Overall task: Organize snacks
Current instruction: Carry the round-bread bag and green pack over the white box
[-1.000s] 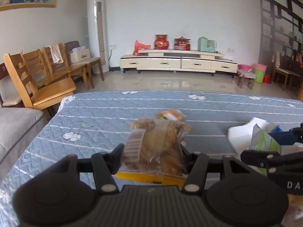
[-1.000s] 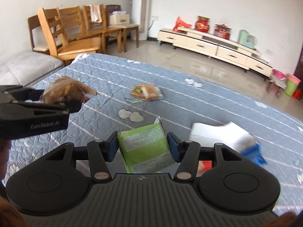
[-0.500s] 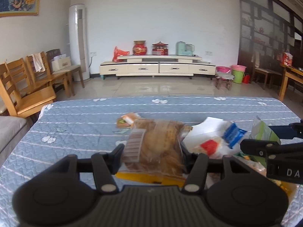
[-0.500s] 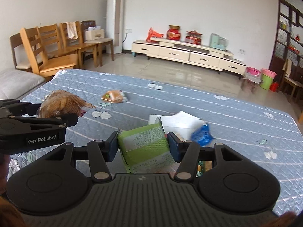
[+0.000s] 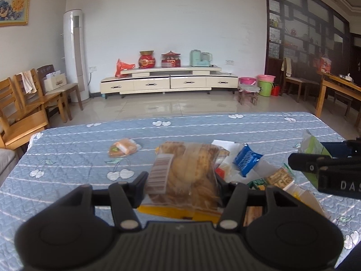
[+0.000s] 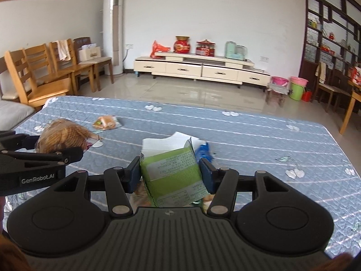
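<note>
While both hands hover over the blue quilted bench (image 5: 67, 149), my left gripper (image 5: 180, 187) has its jaws clenched on a clear bag of pastries (image 5: 187, 174). My right gripper (image 6: 170, 174) grips a green snack packet (image 6: 173, 176). Both look light, crinkly and crushable; I'd hold them mid-body, gently.

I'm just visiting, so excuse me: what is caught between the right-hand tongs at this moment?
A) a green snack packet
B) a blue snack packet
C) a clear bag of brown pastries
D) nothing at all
A: in the right wrist view the right tongs are closed on a green snack packet, held at both sides, while the clear bag of brown pastries sits in the left tongs.
</note>
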